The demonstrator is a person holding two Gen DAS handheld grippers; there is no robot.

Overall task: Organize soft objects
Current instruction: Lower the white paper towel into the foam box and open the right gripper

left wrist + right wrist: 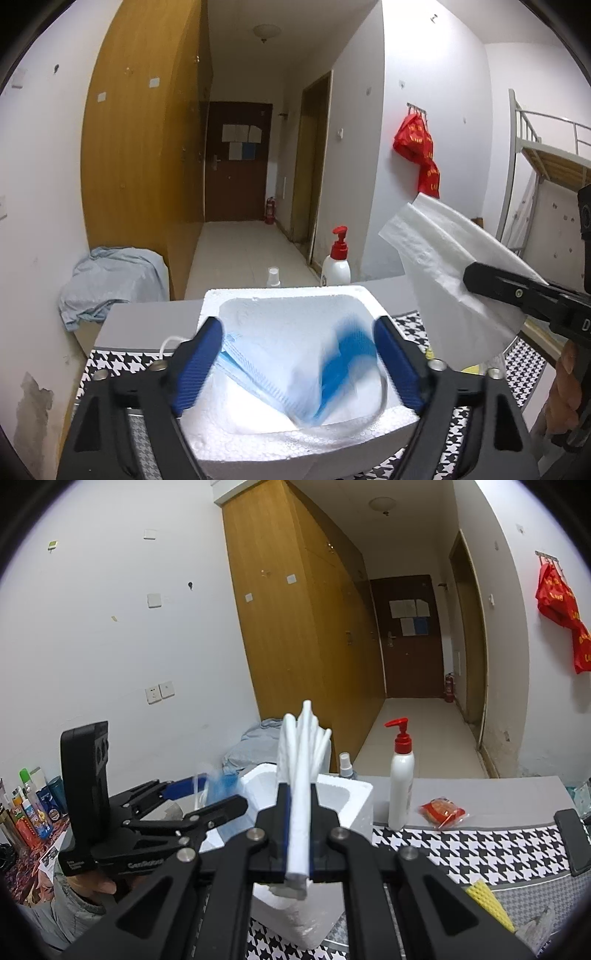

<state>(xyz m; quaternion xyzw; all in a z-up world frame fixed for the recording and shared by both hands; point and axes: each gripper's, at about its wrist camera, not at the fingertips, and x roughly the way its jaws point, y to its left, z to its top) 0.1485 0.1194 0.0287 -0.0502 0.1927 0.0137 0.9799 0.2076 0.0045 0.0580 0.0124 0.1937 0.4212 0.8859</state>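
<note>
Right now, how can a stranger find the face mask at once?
Look at the white foam box on the checkered table. Inside it, between the open fingers of the left gripper, lies the mask. It is the only pale blue pleated thing there; the tissue nearby is plain white.
</note>
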